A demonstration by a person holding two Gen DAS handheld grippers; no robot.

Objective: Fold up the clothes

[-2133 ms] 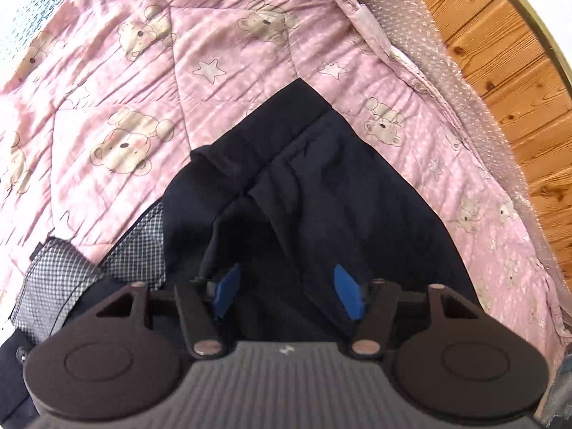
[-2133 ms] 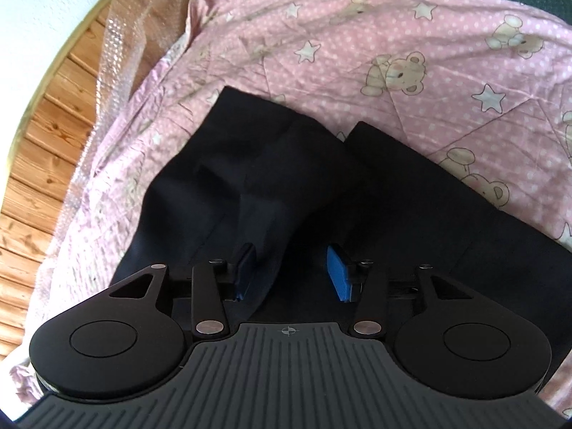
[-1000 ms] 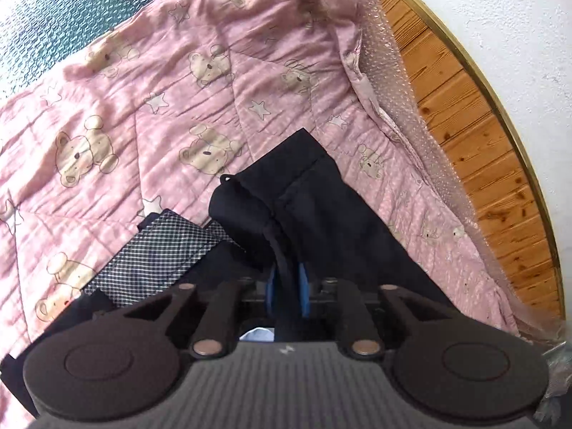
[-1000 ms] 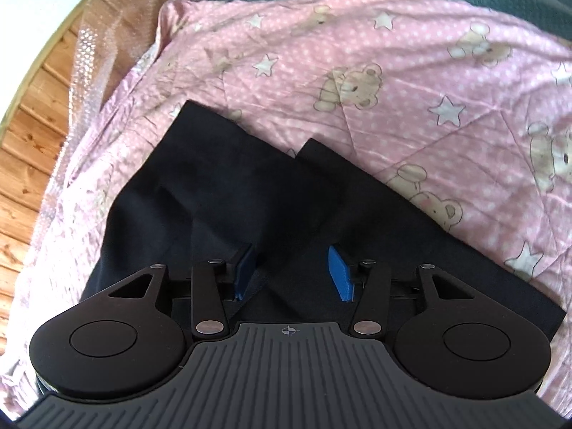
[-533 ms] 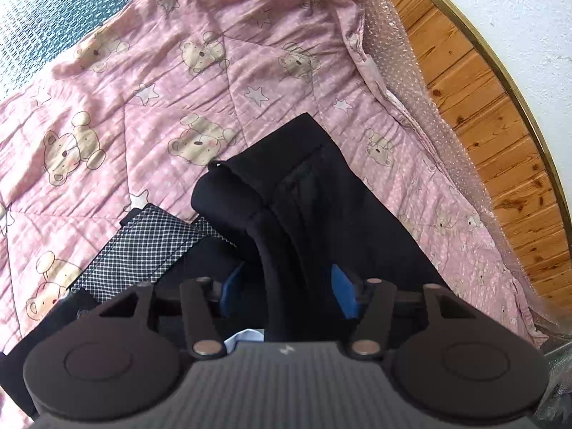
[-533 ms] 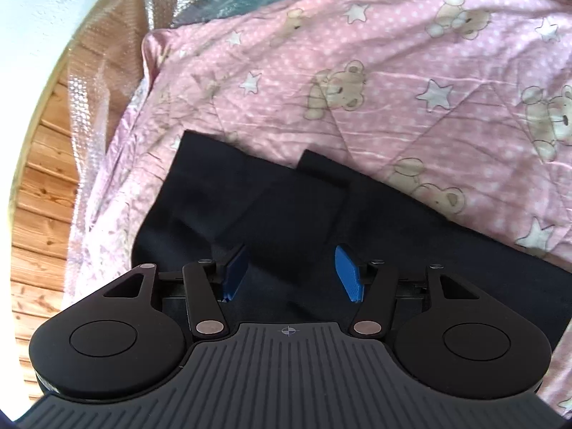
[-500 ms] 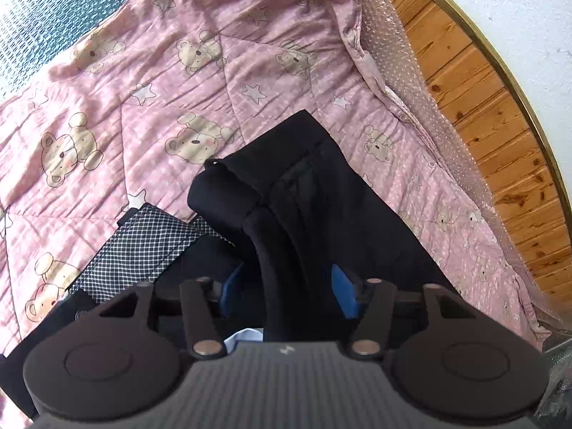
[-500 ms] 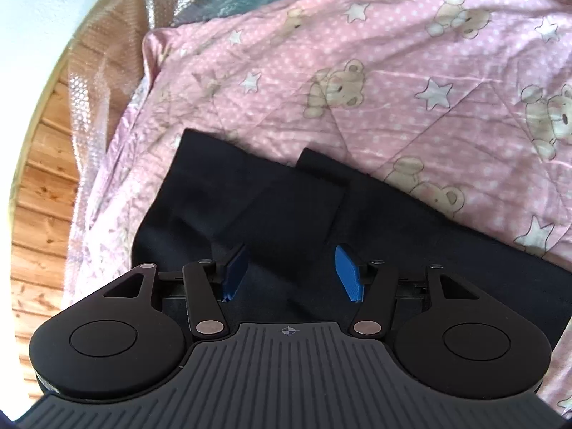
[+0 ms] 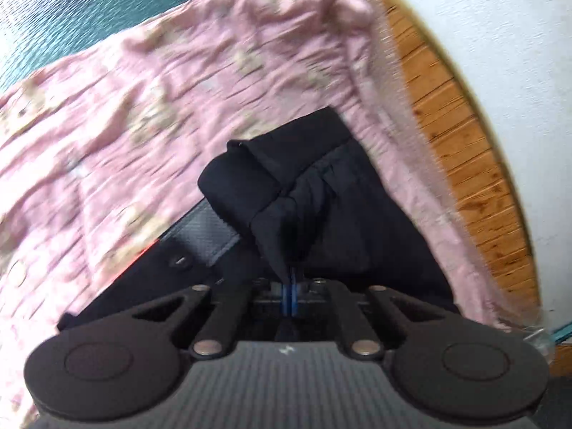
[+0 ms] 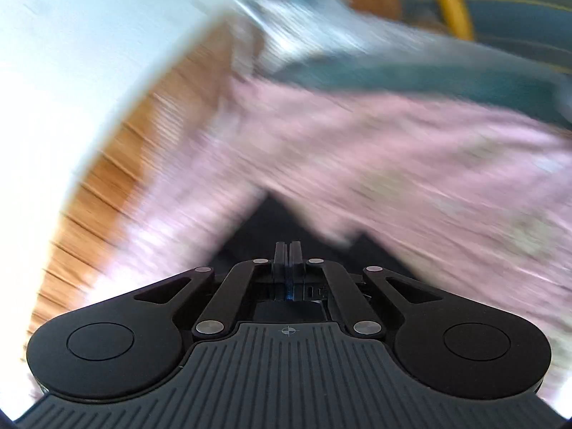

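Left wrist view: the left hand-held gripper (image 9: 290,287), its jaws having just closed, pinches a bunched fold of dark trousers (image 9: 357,207) lying on the pink bear-print quilt (image 9: 150,100), long axis running away up-right, grey waistband lining exposed. The right hand-held gripper (image 10: 287,250) is clenched; whether it grips cloth I cannot tell.

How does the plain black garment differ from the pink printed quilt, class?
The plain black garment is unpatterned; the pink printed quilt carries pale motifs. The garment is bunched into a raised fold; the quilt lies spread out. The garment covers only part of the quilt beneath it. Both are soft fabric.
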